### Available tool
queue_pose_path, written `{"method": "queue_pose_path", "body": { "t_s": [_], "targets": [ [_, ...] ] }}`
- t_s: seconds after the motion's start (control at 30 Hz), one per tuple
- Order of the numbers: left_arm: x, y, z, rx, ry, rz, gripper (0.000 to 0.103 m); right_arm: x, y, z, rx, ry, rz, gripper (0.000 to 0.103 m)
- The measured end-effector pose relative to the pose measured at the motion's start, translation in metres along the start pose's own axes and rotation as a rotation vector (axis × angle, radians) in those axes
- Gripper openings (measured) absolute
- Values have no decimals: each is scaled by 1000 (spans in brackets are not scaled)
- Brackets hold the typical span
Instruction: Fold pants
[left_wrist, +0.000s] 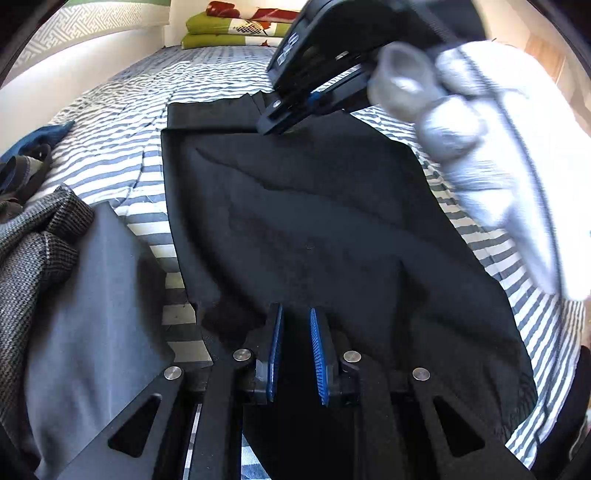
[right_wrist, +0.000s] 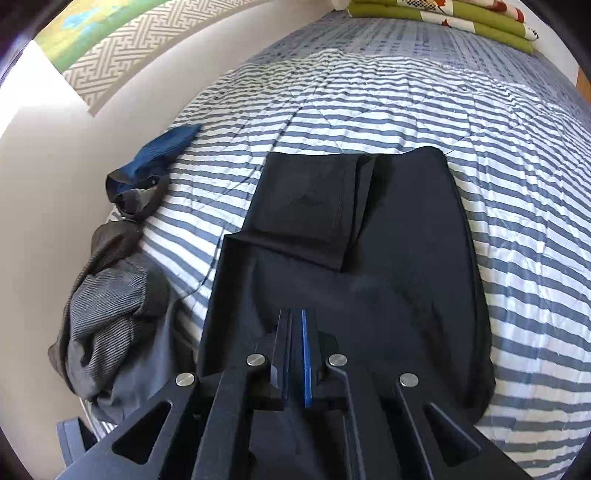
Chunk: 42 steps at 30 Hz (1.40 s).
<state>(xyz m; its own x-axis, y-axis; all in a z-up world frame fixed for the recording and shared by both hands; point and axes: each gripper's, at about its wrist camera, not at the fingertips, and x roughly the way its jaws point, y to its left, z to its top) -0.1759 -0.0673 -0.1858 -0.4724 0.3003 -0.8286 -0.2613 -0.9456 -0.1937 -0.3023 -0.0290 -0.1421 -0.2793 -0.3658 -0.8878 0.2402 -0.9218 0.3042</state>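
Black pants (left_wrist: 314, 221) lie folded flat on the striped bedspread (left_wrist: 118, 155), with one hemmed leg end doubled back at their far end (right_wrist: 306, 206). My left gripper (left_wrist: 297, 332) hovers over the near edge of the pants. Its blue pads (left_wrist: 275, 350) stand a little apart and I see no cloth pinched between them. My right gripper (right_wrist: 297, 325) is shut, fingers together above the pants, gripping nothing that I can see. In the left wrist view it (left_wrist: 273, 127) shows blurred over the far part of the pants, held by a white-gloved hand (left_wrist: 480, 129).
A heap of grey clothes (right_wrist: 110, 314) and a blue garment (right_wrist: 159, 155) lie along the left side of the bed against the white wall. Green patterned pillows (right_wrist: 443, 18) sit at the head of the bed. Bare striped bedspread (right_wrist: 369, 92) spreads beyond and to the right of the pants.
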Motion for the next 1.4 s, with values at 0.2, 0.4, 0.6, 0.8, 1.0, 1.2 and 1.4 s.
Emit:
{"method": "queue_pose_path", "body": {
  "t_s": [0.2, 0.4, 0.6, 0.8, 1.0, 1.2, 1.4],
  "targets": [
    [1, 2, -4, 3, -21, -39, 16, 44, -9, 25, 37, 11, -31, 4],
    [3, 12, 0, -43, -7, -97, 16, 34, -3, 89, 89, -216, -8, 5],
    [0, 23, 1, -86, -2, -145, 16, -4, -17, 75, 77, -201, 46, 6],
    [-29, 43, -3, -124, -51, -159, 28, -65, -84, -21, 152, -124, -65, 18],
    [-33, 58, -14, -159, -50, -137, 35, -81, -109, -133, 185, -33, -71, 32],
    [-18, 58, -16, -190, -18, -179, 37, -77, -91, -139, 78, -88, -161, 32],
    [-8, 55, -10, -173, -10, -183, 37, -55, -113, -82, 159, -72, -133, 43]
  ]
}}
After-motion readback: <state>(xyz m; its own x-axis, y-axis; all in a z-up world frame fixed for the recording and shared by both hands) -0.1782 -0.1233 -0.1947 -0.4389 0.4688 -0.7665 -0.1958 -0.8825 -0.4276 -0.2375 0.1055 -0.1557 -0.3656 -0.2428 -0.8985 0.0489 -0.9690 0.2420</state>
